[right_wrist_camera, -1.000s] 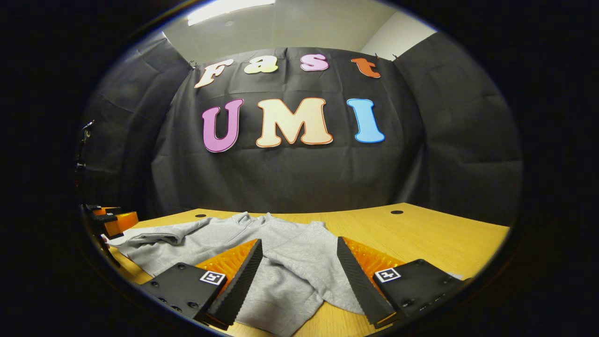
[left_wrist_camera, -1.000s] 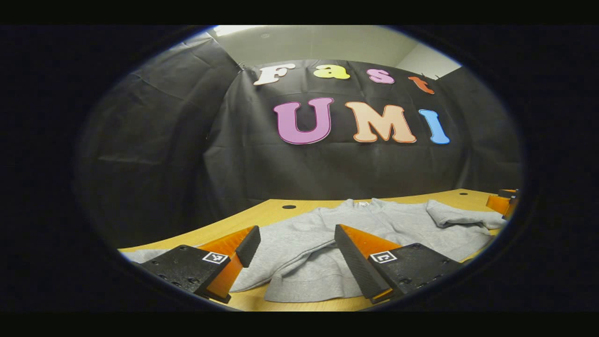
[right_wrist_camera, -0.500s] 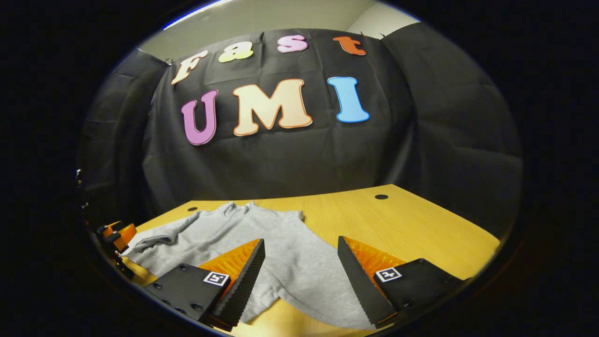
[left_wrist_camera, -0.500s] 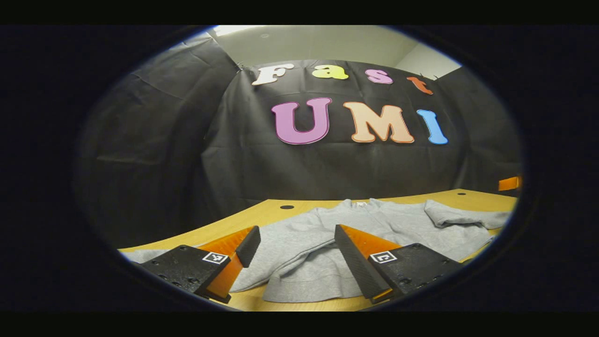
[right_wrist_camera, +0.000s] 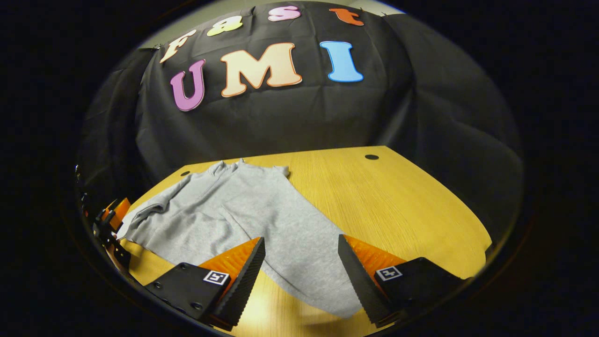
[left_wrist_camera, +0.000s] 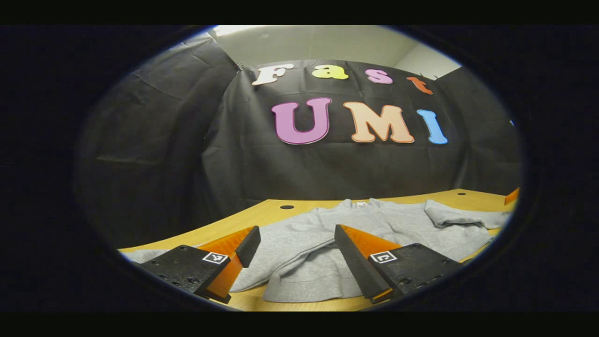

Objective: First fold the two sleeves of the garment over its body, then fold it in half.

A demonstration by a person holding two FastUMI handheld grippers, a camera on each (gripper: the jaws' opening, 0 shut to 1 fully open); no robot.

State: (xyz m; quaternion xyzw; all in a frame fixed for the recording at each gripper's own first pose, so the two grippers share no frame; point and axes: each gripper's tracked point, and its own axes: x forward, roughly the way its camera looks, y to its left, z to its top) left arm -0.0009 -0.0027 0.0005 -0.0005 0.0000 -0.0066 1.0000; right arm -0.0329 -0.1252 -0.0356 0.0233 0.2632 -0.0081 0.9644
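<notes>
Left gripper: your jaws released, garment between them
Right gripper: your jaws released above sleeve on worktop

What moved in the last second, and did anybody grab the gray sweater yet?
The right gripper rose and tipped down toward the table, now looking down at the sweater's sleeve. Nothing was grabbed: its fingers stayed open above the cloth. The left gripper stayed put, open, and the gray sweater lay the same.
</notes>
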